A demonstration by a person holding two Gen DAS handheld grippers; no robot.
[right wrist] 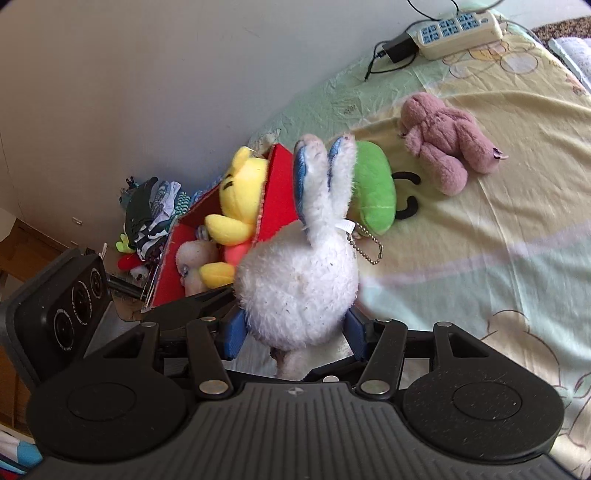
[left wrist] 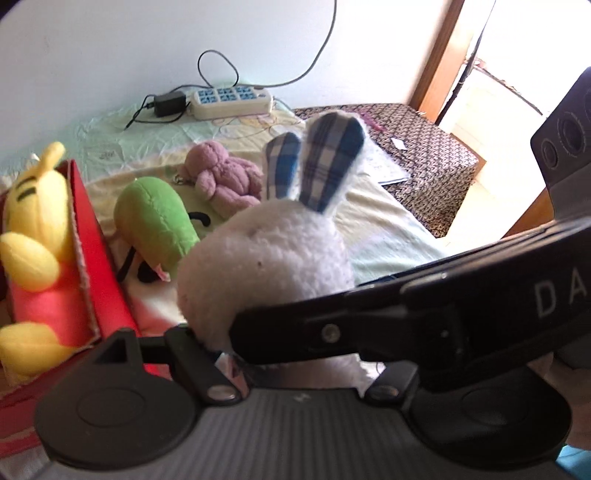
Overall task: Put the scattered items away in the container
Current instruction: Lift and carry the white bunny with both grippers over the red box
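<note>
Both claws, left (left wrist: 221,332) and right (right wrist: 291,332), clamp the rabbit (right wrist: 299,291), carrying it boxward; next, lift over the box (right wrist: 280,192) rim and release.

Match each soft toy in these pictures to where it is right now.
Toys:
1. white rabbit plush
2. yellow bear plush
3. pink plush
4. green plush

Places:
A. on the bedsheet, nearest the power strip
B. inside the red box
C. between the hand-held gripper pads
D. on the bedsheet, beside the red box

Pairs: 1-C, 2-B, 3-A, 4-D
</note>
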